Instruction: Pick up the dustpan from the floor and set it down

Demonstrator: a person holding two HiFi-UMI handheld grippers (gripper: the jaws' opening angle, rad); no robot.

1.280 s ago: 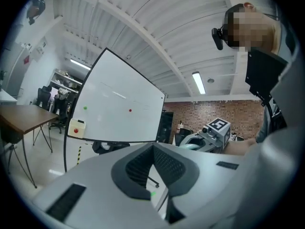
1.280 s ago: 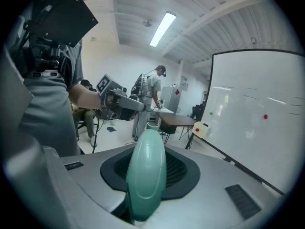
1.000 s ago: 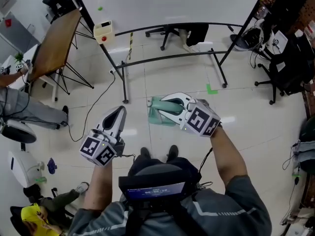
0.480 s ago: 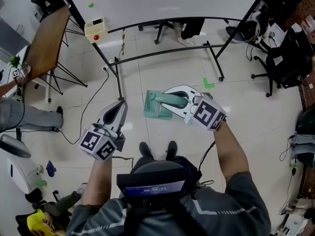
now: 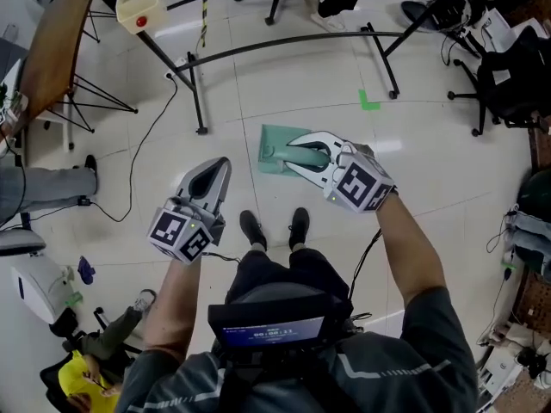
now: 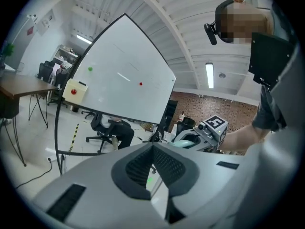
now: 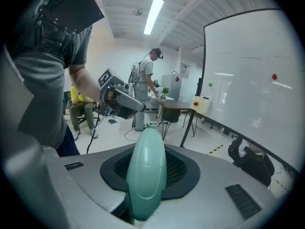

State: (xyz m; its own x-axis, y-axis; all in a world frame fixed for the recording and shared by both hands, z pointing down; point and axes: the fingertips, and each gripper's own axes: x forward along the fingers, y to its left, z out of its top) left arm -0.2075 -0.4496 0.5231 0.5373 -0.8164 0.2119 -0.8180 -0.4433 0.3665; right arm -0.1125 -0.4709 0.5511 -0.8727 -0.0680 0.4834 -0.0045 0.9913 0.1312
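Currently the right gripper [image 5: 303,151] is clamped on the mint-green dustpan [image 5: 277,147] by its handle [image 7: 145,171]. The right gripper view shows the rounded handle wedged between the two dark pads, its end projecting toward 12 o'clock. In the head view the pan's flat tray lies at 9 o'clock of the right gripper's tips, over the pale floor tiles [image 5: 430,144]. Whether the tray touches the floor cannot be told. The pan sits at 12 o'clock of the person's black shoes [image 5: 252,228], near them. A green tape mark [image 5: 368,101] lies on the tiles at 1 o'clock of the pan, apart from it. The left gripper [image 5: 220,169] is at 8 o'clock of the pan, well clear of it, with jaws together and nothing between them. The left gripper view shows its pads meeting at the tip. A black tubular whiteboard stand [image 5: 200,93] crosses the floor at 12 o'clock of both grippers. A cream box with a red button [image 5: 140,5] sits at 11 o'clock, beside a wooden table [image 5: 52,50].
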